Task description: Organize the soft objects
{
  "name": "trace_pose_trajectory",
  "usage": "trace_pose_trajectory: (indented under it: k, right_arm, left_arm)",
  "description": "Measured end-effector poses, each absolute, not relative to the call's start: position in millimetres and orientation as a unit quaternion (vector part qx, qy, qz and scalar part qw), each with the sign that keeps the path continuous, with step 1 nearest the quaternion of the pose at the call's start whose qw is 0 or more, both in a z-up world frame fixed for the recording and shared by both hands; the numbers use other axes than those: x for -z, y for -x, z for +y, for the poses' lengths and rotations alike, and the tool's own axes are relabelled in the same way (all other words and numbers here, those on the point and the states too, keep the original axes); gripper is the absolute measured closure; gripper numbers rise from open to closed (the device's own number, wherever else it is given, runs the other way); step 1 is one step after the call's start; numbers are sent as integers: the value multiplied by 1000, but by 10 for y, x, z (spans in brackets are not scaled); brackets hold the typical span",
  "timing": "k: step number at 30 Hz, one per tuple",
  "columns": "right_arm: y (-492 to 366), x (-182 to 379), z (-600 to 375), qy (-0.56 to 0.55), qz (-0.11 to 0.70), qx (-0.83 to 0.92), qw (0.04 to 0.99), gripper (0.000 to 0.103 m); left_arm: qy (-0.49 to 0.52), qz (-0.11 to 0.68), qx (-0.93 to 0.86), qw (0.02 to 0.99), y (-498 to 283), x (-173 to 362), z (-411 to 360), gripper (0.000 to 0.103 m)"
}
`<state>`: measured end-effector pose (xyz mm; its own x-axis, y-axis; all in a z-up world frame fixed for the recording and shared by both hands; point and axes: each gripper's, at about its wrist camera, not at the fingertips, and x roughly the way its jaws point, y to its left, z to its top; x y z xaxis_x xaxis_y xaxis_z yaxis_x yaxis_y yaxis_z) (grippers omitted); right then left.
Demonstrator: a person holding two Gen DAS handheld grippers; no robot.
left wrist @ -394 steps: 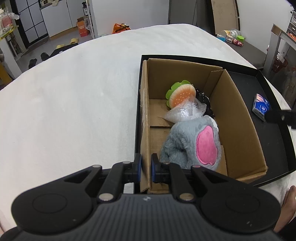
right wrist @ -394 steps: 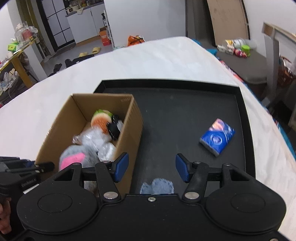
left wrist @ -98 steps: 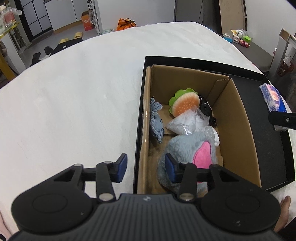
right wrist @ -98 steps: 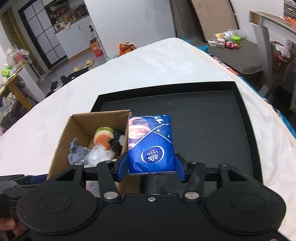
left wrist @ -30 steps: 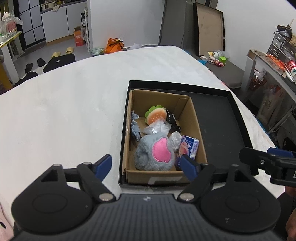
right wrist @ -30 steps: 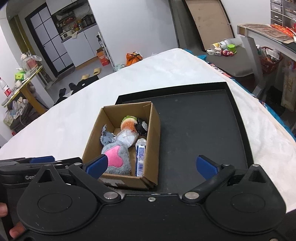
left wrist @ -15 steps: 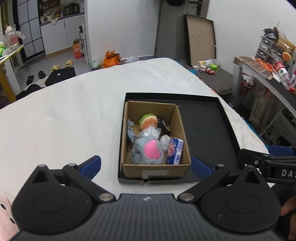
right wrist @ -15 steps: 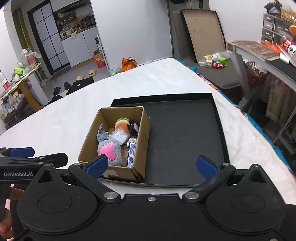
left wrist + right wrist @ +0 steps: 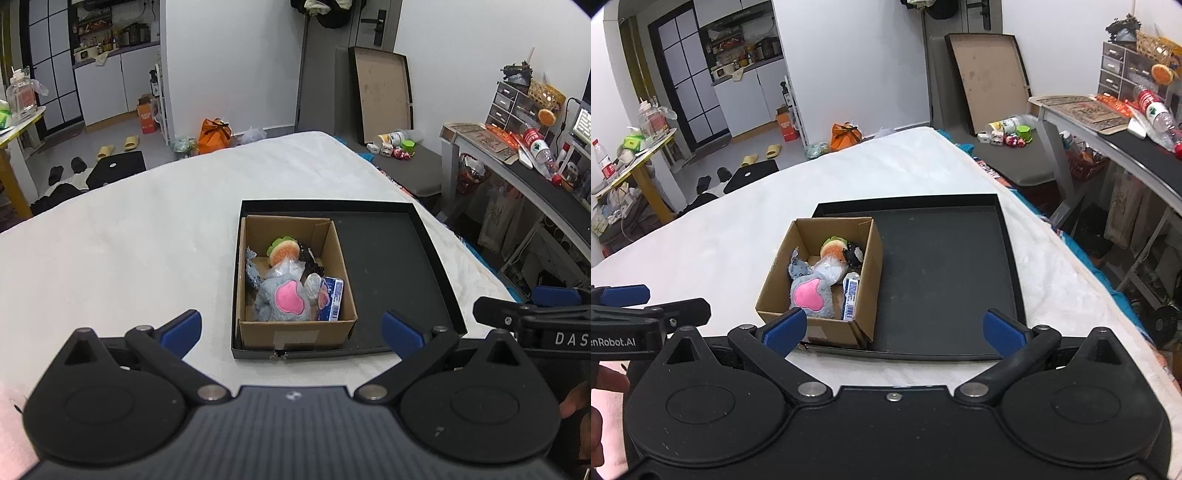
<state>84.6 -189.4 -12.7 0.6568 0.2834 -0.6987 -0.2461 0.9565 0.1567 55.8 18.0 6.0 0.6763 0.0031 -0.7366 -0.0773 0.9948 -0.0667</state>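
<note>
Lettering is showing on both tools: "DAS" in white on the side of the right gripper (image 9: 535, 314) as it is poking into the left wrist view, and "enRobot.AI" on the left gripper (image 9: 646, 302) at the edge of the right wrist view. Printing on the blue tissue pack (image 9: 330, 299) is too small to read, though a barcode panel is facing up in the right wrist view (image 9: 850, 291).

Both grippers are hanging above the near edge of the white bed (image 9: 110, 258), pointing steeply down and forward toward the tray (image 9: 399, 258). In its own view the left gripper (image 9: 291, 330) is standing wide apart with nothing between its blue pads (image 9: 183, 326); its jaws have just been opening. The right gripper (image 9: 892, 328) is likewise spread wide and empty, pads (image 9: 1001, 328) framing the box (image 9: 864, 284) and the tray floor. A fingertip (image 9: 574, 400) is curling by the left view's right edge, and part of a hand (image 9: 602, 380) is gripping the left tool.

Soft things are all sitting inside the box (image 9: 295, 330), which is occupying the tray's left part: a grey plush (image 9: 280, 299) with a pink patch, a burger toy (image 9: 282, 251) toward the far wall, a clear bag (image 9: 286, 269) between them, a small grey toy (image 9: 252, 271) against the left wall, a dark item (image 9: 312, 260), and the pack standing on edge against the right wall.
</note>
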Motion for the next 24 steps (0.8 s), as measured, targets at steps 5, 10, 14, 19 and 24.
trace_pose_trajectory:
  k: [5, 10, 14, 19, 24]
  right_arm:
    - [-716, 6, -1913, -17, 376, -145, 915, 0]
    - [-619, -51, -1950, -12, 368, -144, 919, 0]
    - [-577, -60, -1968, -12, 366, -141, 920, 0]
    - [-481, -114, -1973, -12, 360, -143, 922, 0]
    - [-395, -197, -1952, -8, 349, -146, 926, 0]
  left_arm:
    - [49, 392, -27, 918, -460, -168, 193, 0]
    - [84, 386, -8, 919, -308, -314, 282, 0]
    - [67, 373, -12, 925, -201, -447, 253, 0]
    - [65, 361, -15, 930, -76, -567, 241, 0]
    - [64, 354, -14, 933, -3, -629, 253, 0]
